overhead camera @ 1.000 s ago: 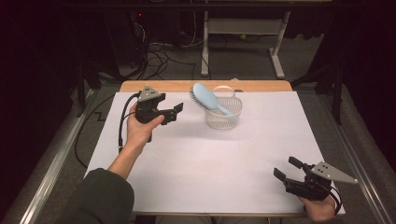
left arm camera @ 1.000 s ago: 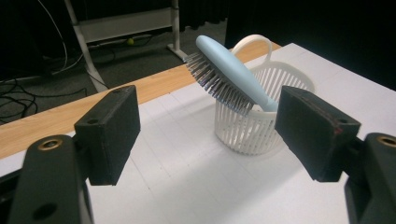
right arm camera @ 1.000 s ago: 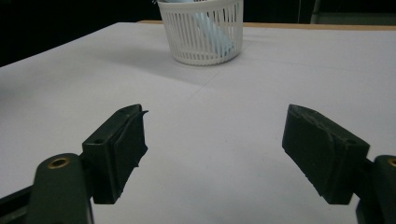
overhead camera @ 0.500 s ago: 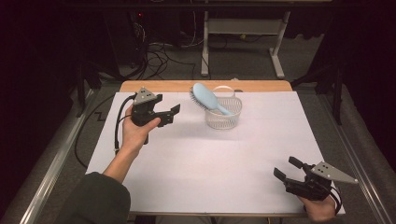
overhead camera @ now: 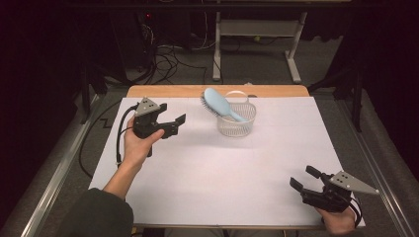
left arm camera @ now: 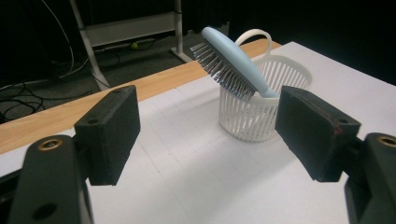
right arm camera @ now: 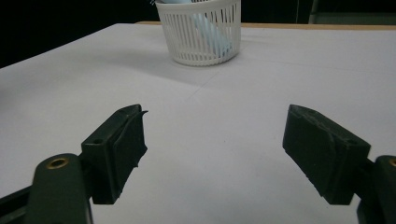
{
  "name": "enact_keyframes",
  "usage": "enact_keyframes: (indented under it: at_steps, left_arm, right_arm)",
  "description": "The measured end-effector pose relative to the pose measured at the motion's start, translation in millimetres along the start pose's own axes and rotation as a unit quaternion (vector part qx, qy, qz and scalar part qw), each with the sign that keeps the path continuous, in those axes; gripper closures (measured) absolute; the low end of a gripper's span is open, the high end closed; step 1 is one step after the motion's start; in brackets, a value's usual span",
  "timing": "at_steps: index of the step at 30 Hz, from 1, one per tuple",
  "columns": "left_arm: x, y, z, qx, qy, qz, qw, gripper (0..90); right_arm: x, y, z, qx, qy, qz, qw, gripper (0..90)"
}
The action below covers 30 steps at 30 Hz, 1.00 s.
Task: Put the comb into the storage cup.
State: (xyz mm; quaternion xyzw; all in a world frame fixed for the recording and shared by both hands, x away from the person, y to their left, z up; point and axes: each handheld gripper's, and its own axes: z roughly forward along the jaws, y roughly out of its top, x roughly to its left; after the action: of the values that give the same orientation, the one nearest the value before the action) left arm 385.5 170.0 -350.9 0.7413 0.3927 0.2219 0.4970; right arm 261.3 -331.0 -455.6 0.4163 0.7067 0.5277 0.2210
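Observation:
A light blue hairbrush (overhead camera: 221,103) (left arm camera: 233,64) leans handle-down in a white slatted basket (overhead camera: 237,123) (left arm camera: 261,112) (right arm camera: 201,32) at the back middle of the white table. My left gripper (overhead camera: 177,125) (left arm camera: 208,135) is held above the table's back left, pointing toward the basket, open with nothing between its jaws. My right gripper (overhead camera: 304,178) (right arm camera: 212,154) rests low at the table's front right corner, also open and empty, aimed across the table at the basket.
The white table sheet (overhead camera: 222,168) ends at a wooden back edge (overhead camera: 173,91). Beyond it lie floor cables (overhead camera: 168,54) and a white stand's legs (overhead camera: 257,34). Metal rails (overhead camera: 54,177) run along both sides of the table.
My left gripper has drawn back a little to the left, away from the basket. The right gripper has kept still.

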Motion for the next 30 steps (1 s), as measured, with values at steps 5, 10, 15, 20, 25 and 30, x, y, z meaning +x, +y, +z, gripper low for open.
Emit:
enact_keyframes:
  at_steps: [5, 10, 15, 20, 25, 30]
  left_arm:
    - [0.1, -3.3, -4.1, -0.001, 0.001, 0.003, 1.0000, 23.2]
    - [0.3, -6.5, -8.0, -0.005, -0.001, 0.000, 1.0000, 23.2]
    - [-0.6, -8.8, -12.2, -0.008, -0.003, 0.002, 1.0000, 23.2]
    - [0.1, -11.9, -15.6, -0.008, -0.002, 0.002, 1.0000, 23.2]
    - [1.6, -15.0, -19.2, -0.010, -0.001, 0.000, 0.9999, 23.2]
    - [1.8, -17.3, -22.8, -0.014, -0.003, 0.000, 0.9999, 23.1]
  right_arm:
    - [-0.3, 0.0, -0.3, 0.000, 0.001, -0.001, 1.0000, 21.9]
    - [0.2, 0.1, -0.2, -0.001, 0.000, -0.001, 1.0000, 21.9]
    - [0.4, 0.2, -0.5, -0.003, -0.001, -0.002, 1.0000, 22.0]
    - [1.2, 0.2, 0.1, 0.001, 0.003, -0.002, 1.0000, 22.6]
    - [0.7, 0.1, -0.2, 0.000, 0.004, -0.001, 1.0000, 22.6]
    - [0.9, 0.1, 0.0, 0.001, 0.004, -0.001, 1.0000, 22.7]
